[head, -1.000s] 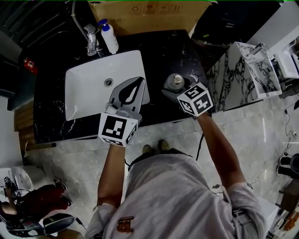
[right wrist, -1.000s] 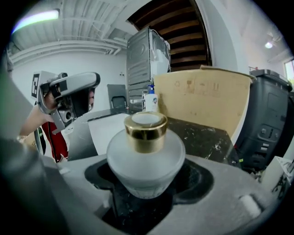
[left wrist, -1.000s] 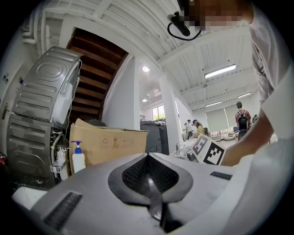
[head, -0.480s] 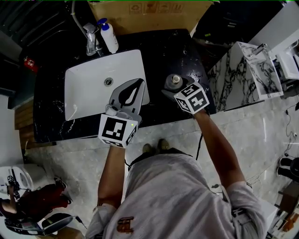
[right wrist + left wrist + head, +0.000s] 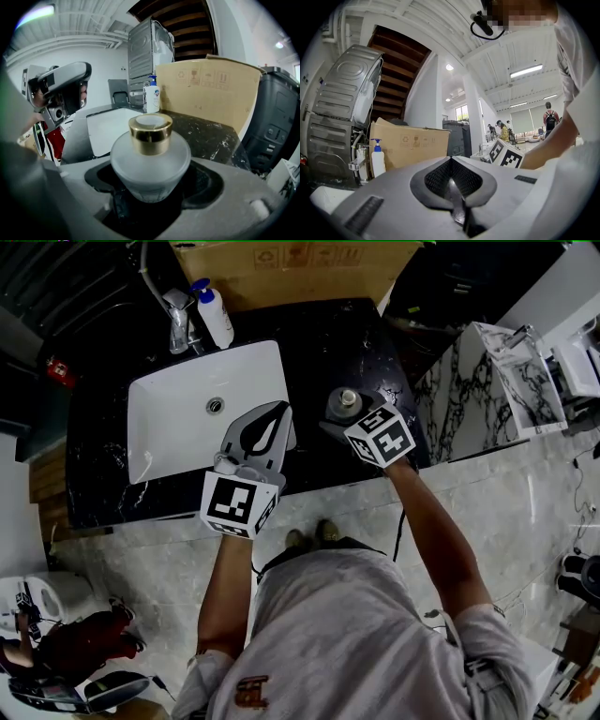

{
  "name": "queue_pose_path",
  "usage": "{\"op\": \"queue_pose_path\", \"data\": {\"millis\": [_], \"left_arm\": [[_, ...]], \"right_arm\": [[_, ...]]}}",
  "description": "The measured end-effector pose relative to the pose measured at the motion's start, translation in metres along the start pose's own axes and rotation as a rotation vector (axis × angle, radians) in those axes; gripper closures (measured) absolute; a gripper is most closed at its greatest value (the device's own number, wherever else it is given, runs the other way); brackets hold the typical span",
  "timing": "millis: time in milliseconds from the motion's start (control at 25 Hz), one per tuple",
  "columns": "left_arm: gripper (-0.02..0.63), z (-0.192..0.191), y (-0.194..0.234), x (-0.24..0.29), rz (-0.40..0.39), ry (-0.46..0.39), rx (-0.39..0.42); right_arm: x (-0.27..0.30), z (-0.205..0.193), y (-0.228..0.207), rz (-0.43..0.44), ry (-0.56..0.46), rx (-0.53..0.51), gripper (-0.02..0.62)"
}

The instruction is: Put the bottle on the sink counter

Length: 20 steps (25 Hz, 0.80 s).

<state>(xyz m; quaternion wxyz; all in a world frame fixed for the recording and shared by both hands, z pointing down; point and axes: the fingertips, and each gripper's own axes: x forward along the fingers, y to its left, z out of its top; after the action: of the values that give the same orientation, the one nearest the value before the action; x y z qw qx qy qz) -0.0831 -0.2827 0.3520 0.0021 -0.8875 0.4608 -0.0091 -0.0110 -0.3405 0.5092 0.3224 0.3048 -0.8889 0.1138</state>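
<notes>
A frosted round bottle with a gold cap stands upright on the black marble sink counter, right of the white basin. My right gripper reaches it from the front edge. Its jaws are opening, with the bottle between them and dark gaps on both sides. My left gripper hovers over the basin's front right corner. Its jaws are shut tip to tip with nothing in them, as the left gripper view also shows.
A faucet and a white pump bottle stand behind the basin. A cardboard box leans at the counter's back. A marble-patterned cabinet stands to the right. People walk far off in the left gripper view.
My right gripper and the bottle have shifted slightly left and toward the back of the counter. The left gripper has barely moved.
</notes>
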Motion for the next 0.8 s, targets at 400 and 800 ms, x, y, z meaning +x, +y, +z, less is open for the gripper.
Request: {"op": "queue_pose_path", "data": {"millis": [400, 800], "left_arm": [[0.604, 0.000, -0.007, -0.006, 0.000, 0.003, 0.011], [0.604, 0.016, -0.025, -0.009, -0.022, -0.013, 0.020]], "right_arm": [[-0.038, 0.019, -0.003, 0.010, -0.128, 0.061, 0.215], [-0.115, 0.083, 0.027, 0.071, -0.419, 0.077, 0.225]]}}
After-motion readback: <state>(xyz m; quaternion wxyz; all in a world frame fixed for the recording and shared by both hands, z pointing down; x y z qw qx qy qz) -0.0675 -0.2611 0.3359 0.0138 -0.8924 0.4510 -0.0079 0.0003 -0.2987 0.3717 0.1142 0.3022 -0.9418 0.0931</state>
